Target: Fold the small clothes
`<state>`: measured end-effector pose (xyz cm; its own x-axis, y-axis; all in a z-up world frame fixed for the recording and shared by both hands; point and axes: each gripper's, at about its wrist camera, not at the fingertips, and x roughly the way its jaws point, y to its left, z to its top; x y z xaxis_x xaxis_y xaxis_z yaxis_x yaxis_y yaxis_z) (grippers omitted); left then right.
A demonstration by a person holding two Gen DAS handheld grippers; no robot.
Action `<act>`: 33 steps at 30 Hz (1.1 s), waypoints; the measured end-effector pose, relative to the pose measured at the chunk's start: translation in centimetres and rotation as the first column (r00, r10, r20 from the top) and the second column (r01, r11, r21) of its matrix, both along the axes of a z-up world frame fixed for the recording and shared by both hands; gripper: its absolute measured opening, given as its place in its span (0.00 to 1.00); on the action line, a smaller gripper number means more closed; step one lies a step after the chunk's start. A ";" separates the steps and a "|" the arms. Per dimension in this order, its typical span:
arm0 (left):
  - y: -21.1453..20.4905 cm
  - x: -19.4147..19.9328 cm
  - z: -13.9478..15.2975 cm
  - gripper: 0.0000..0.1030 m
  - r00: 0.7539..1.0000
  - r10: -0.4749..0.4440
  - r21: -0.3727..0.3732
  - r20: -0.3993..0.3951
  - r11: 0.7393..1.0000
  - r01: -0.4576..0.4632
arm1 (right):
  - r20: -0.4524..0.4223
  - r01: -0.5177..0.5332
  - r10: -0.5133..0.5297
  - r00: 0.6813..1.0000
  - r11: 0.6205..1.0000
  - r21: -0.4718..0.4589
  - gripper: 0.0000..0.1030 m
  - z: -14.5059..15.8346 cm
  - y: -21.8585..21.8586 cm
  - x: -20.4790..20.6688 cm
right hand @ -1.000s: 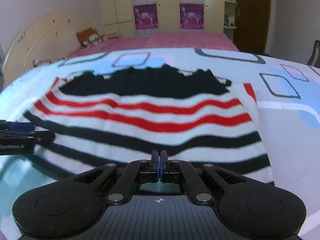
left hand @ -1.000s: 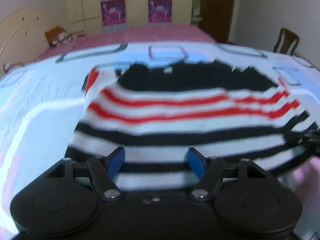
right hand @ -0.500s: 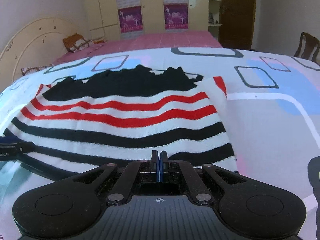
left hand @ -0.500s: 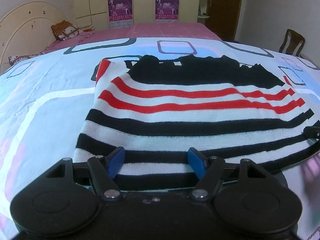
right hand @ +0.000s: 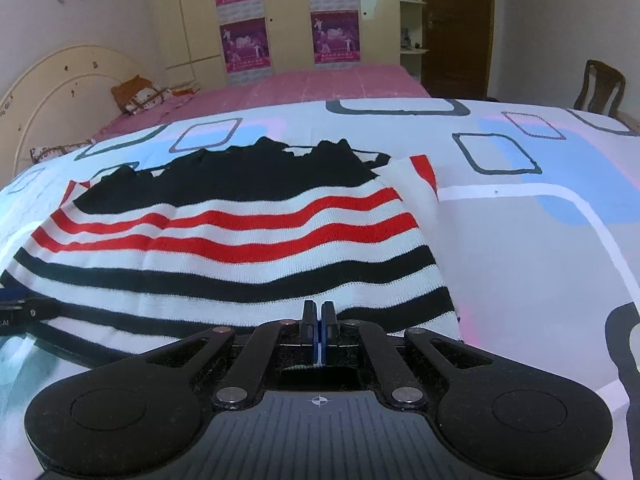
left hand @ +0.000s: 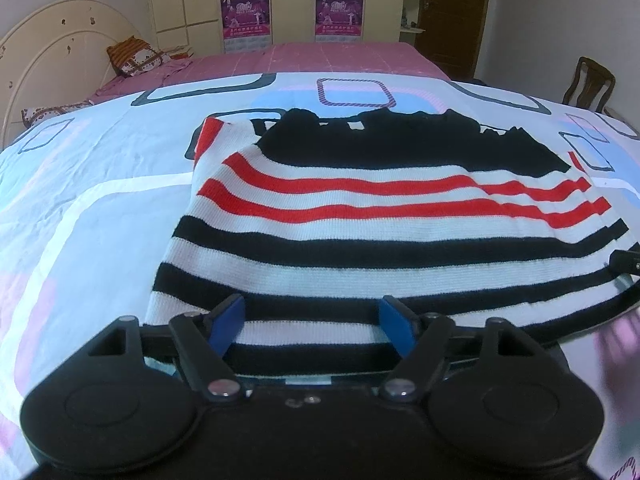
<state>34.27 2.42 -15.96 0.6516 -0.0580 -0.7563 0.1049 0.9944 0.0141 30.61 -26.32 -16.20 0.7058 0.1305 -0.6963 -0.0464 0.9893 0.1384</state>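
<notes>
A small knit sweater (left hand: 360,232) with black, white and red stripes and a black top part lies flat on the patterned bedspread; it also shows in the right wrist view (right hand: 248,248). My left gripper (left hand: 314,322) is open, its blue pads over the near hem at the sweater's left side, gripping nothing. My right gripper (right hand: 319,320) is shut at the near hem on the right side; whether cloth sits between its pads is hidden. The right gripper's tip (left hand: 624,262) shows at the right edge of the left view.
The bedspread (right hand: 520,248) is white with blue, pink and grey shapes. Behind it are a pink bed (left hand: 312,56), a cream headboard (left hand: 60,52), a pillow (left hand: 134,56), wardrobes with posters (right hand: 288,36), and a wooden chair (left hand: 588,84).
Both grippers have drawn back toward me and the views have steadied. The sweater now lies flat and still. The left jaws stay open and the right jaws stay shut.
</notes>
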 end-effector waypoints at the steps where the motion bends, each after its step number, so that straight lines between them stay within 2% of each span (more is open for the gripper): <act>1: 0.0 0.0 0.0 0.73 1.000 0.000 0.001 0.000 1.000 0.000 | 0.002 0.002 -0.002 1.000 1.000 0.010 0.55 0.1 0.0 0.0; 2: -0.1 0.0 0.0 0.73 1.000 0.001 0.002 0.000 1.000 -0.001 | 0.018 0.008 -0.009 1.000 1.000 0.016 0.81 0.2 0.0 -0.1; 3: -0.1 0.0 -0.1 0.73 1.000 0.001 0.002 0.000 1.000 -0.001 | 0.062 0.017 -0.017 0.998 1.000 0.003 0.96 0.4 0.1 -0.5; 4: -0.1 0.0 0.0 0.73 1.000 0.001 0.000 0.000 1.000 -0.001 | 0.092 0.000 0.001 0.996 1.000 -0.016 0.95 0.7 0.4 -0.7; 9: -0.1 -0.1 0.2 0.73 1.000 0.006 -0.011 -0.003 1.000 -0.006 | 0.089 -0.016 0.015 0.996 1.000 0.011 0.95 0.9 0.3 -0.5; 11: 0.0 -0.3 0.5 0.73 1.000 0.007 -0.025 -0.003 1.000 -0.007 | 0.083 -0.014 0.013 0.996 1.000 0.015 0.87 0.8 0.2 -0.4; 12: 0.1 -0.4 0.6 0.73 1.000 0.007 -0.031 -0.004 1.000 -0.007 | 0.060 -0.013 0.012 0.998 1.000 0.015 0.78 0.5 0.2 -0.2; 13: 0.1 -0.4 0.7 0.73 1.000 0.006 -0.037 -0.009 0.999 -0.007 | 0.021 -0.011 0.011 1.000 1.000 0.016 0.77 -0.1 0.1 0.2; 15: 0.3 -0.6 0.9 0.73 1.000 0.002 -0.049 -0.023 0.999 -0.003 | -0.018 0.000 0.000 1.000 1.000 0.014 0.77 -0.8 -0.1 0.2; 18: 0.9 -1.0 1.5 0.75 0.999 0.004 -0.085 -0.051 0.996 -0.008 | 0.013 -0.004 0.004 1.000 1.000 0.027 0.77 0.1 -0.2 -0.3; 21: 2.2 -1.8 1.9 0.80 0.995 0.012 -0.154 -0.104 0.988 -0.028 | 0.038 -0.021 0.019 0.999 0.999 0.033 0.77 1.7 0.4 -0.3; 25: 4.1 -2.5 1.4 0.81 0.981 0.027 -0.292 -0.191 0.953 -0.083 | 0.032 -0.049 0.047 0.998 0.996 0.071 0.77 3.4 1.7 0.3; 28: 5.4 -2.4 0.1 0.81 0.969 0.053 -0.392 -0.243 0.908 -0.148 | 0.031 -0.074 0.071 0.997 0.994 0.075 0.77 3.6 3.2 0.9; 32: 6.2 -1.7 -0.7 0.83 0.972 0.083 -0.486 -0.219 0.854 -0.183 | 0.026 -0.100 0.098 0.995 0.992 0.073 0.77 2.8 5.6 1.5; 33: 6.4 -1.4 -1.0 0.83 0.972 0.095 -0.513 -0.215 0.836 -0.195 | 0.026 -0.106 0.105 0.994 0.992 0.068 0.74 2.5 6.3 1.8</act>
<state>32.92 8.85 -16.93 0.5456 -0.3950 -0.7391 -0.0903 0.8491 -0.5205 32.36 -20.00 -13.68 0.7007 0.2524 -0.6673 -0.1541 0.9668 0.2038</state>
